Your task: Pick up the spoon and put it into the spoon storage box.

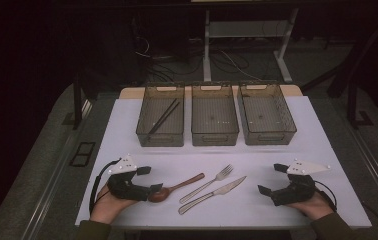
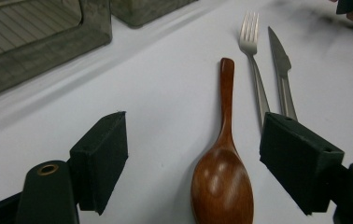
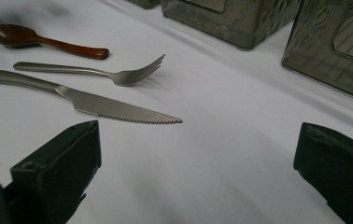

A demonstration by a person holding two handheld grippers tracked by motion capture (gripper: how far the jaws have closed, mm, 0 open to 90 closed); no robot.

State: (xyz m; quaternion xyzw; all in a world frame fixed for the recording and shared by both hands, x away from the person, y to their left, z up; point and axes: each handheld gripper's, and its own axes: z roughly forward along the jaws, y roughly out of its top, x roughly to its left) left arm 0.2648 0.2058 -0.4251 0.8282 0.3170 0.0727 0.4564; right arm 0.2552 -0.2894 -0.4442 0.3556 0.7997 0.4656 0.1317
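Jaws of the left gripper (image 2: 193,163) stand spread, wooden spoon (image 2: 222,179) bowl lying untouched between them.

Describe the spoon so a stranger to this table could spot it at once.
On the white table, three pieces of cutlery lie in front of three bins. The spoon is the leftmost, its bowl between the open left gripper. It alone is reddish-brown wood; the fork and knife beside it are metal.

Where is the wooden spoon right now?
The wooden spoon lies on the white table near its front left, left of the fork, its bowl between the open left gripper jaws, untouched.
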